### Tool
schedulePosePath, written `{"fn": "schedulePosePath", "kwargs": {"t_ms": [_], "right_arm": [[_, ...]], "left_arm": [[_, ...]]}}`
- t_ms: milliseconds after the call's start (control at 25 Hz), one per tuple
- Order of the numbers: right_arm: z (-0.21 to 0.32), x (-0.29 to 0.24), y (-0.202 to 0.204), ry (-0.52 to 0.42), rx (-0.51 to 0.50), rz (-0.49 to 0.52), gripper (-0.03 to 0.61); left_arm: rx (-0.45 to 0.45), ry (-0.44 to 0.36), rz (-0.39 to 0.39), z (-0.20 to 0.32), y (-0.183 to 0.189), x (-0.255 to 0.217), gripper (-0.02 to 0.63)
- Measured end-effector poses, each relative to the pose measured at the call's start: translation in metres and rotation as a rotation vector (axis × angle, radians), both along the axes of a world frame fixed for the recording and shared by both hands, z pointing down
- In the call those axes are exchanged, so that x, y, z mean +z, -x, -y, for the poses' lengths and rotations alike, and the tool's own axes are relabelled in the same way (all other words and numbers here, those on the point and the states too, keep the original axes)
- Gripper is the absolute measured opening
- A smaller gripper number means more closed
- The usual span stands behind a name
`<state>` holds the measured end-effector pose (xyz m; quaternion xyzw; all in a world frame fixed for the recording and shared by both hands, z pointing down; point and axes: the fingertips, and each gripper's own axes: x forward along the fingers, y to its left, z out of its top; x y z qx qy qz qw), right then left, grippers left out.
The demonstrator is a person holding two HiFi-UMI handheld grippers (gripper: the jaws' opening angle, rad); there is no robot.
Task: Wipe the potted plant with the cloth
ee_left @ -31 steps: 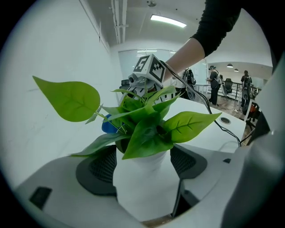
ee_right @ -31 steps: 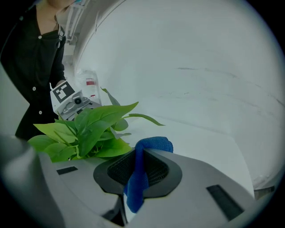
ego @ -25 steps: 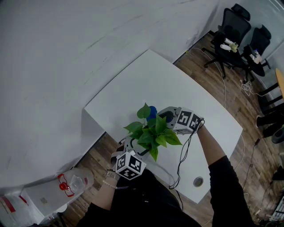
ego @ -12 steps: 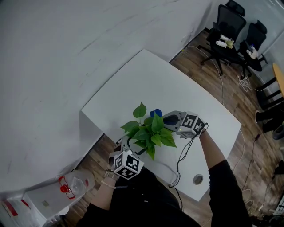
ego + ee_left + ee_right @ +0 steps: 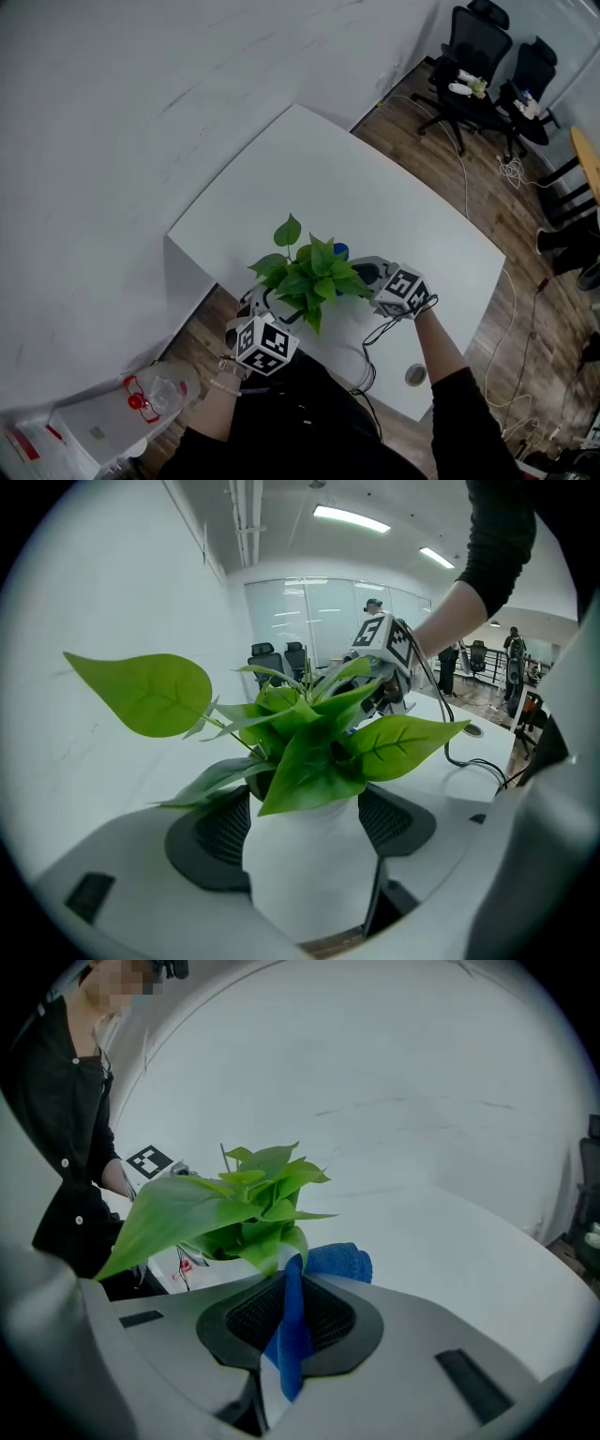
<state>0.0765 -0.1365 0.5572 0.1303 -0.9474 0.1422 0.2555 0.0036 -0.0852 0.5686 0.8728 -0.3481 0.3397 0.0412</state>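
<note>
Right gripper (image 5: 361, 270) has drawn back toward the tabletop's (image 5: 375, 187) near edge, blue cloth (image 5: 341, 250) beside the potted plant (image 5: 309, 277) standing there. Left gripper view: left gripper (image 5: 305, 829) clamps the white pot (image 5: 305, 874). Right gripper view: jaws pinch the cloth; best stroke each leaf (image 5: 178, 1213) gently outward

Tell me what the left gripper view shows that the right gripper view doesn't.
Only the left gripper view shows the white pot clamped between the left gripper's jaws. Only the right gripper view shows the blue cloth pinched between the right gripper's jaws. Both show the plant's green leaves and the white table.
</note>
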Motion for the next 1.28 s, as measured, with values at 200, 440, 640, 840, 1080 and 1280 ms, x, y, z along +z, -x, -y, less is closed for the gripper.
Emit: {"fn": "schedulePosePath", "kwargs": {"t_ms": [200,440,640,840,1080,1280], "right_arm": [[-0.024,-0.001,0.002,-0.024,0.060,0.003,0.075],[-0.042,-0.002,0.004,-0.031,0.209,0.019,0.075],[-0.069,-0.005,0.014,-0.008,0.231,0.039,0.075],[-0.095,-0.011,0.034,-0.009,0.144,0.046,0.075],[-0.103,-0.014,0.046,-0.013,0.105,0.057,0.075],[-0.094,-0.010,0.031,-0.022,0.113,0.017,0.075]], "left_arm": [[0.001,0.004,0.004,0.000,0.000,-0.001,0.370],[0.010,0.015,0.008,0.000,0.001,0.001,0.370],[0.012,0.019,0.011,0.000,0.001,-0.001,0.370],[0.009,0.021,0.008,0.001,0.001,0.000,0.370],[0.012,0.018,0.007,0.001,0.000,0.000,0.370],[0.009,0.016,0.003,-0.001,0.001,-0.001,0.370]]}}
